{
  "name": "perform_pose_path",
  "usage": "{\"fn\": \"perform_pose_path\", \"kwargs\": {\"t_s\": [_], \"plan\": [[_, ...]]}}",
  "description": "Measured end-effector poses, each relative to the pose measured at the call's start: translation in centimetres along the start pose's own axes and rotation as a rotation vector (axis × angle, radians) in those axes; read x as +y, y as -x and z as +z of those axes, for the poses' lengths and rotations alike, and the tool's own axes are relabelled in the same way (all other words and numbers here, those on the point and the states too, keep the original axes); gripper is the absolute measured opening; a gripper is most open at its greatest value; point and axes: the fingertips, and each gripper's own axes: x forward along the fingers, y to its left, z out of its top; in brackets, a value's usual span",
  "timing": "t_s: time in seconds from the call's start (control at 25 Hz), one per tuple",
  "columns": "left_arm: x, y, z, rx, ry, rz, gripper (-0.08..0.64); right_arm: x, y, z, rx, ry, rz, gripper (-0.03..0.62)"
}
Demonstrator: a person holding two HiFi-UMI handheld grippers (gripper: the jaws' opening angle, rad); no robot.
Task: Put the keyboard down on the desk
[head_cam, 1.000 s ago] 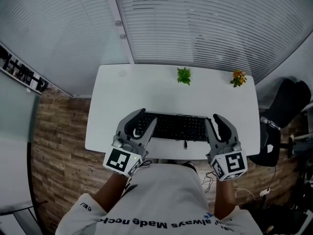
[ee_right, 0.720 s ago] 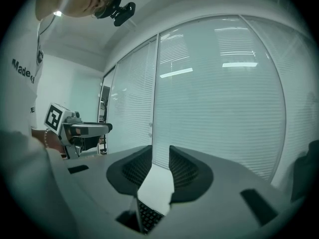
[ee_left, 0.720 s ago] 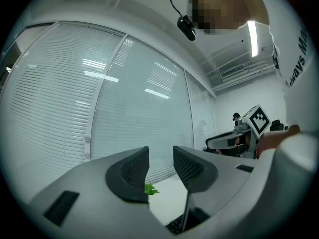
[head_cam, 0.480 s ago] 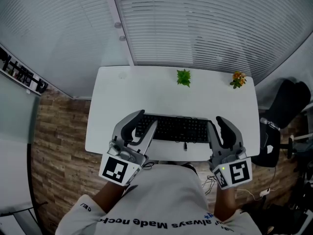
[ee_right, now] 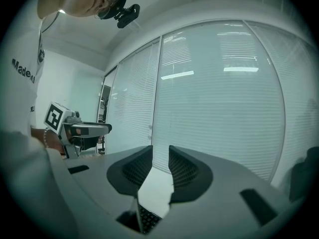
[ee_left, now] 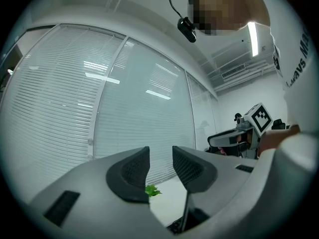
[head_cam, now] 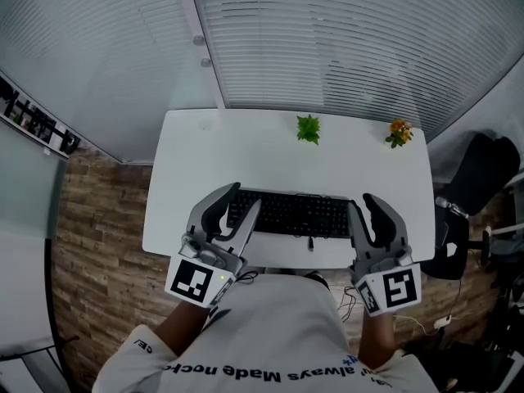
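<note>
Black keyboard [head_cam: 293, 214] is lying flat on the white worktop [head_cam: 246, 150], near the front edge and roughly centred L-R. It's a long low rectangle w/ rows of dark keys, and a short dark cable stub [head_cam: 309, 241] is sticking out of its near side.

L gripper [ee_left: 160, 158] is sitting at the keyboard's L end and R gripper [ee_right: 160, 156] at its R end, both grey moulded plastic w/ curved arms. L fingers [ee_left: 133, 171] are standing a narrow gap apart. Their dark pads have a fine mesh-like texture, and nothing is sitting btwn them; blinds and a bit of green leaf are showing through the gap. R fingers [ee_right: 182, 168] are standing the same way: a slim gap, pads gripping nothing, w/ white worktop showing through and keyboard keys peeking out low down under the pads. Whether either gripper is touching the keyboard's ends, can't tell from the head view.

Marker cube on the L [head_cam: 198, 280] and marker cube on the R [head_cam: 391, 289] are facing up toward the head cam, close to the person's white shirt [head_cam: 270, 334].

At the worktop's far edge a small green plant [head_cam: 308, 128] is standing near the middle, and an orange-flowered plant [head_cam: 399, 131] toward the R corner, well apart from the keyboard. Horizontal slatted blinds [head_cam: 344, 39] are running behind the worktop. Floor [head_cam: 98, 219] is looking like brown wood planks. A black chair [head_cam: 483, 178] is standing off to the R.
</note>
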Motion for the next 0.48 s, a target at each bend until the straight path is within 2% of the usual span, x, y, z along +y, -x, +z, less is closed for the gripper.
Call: {"fn": "perform_pose_path", "kwargs": {"t_s": [0.28, 0.48], "plan": [[-0.05, 0.36, 0.09, -0.014, -0.002, 0.001, 0.166, 0.29, 0.25, 0.24, -0.004, 0.017, -0.008, 0.109], [0.03, 0.42, -0.34, 0.012, 0.005, 0.008, 0.166, 0.31, 0.13, 0.06, -0.003, 0.016, -0.008, 0.109]]}}
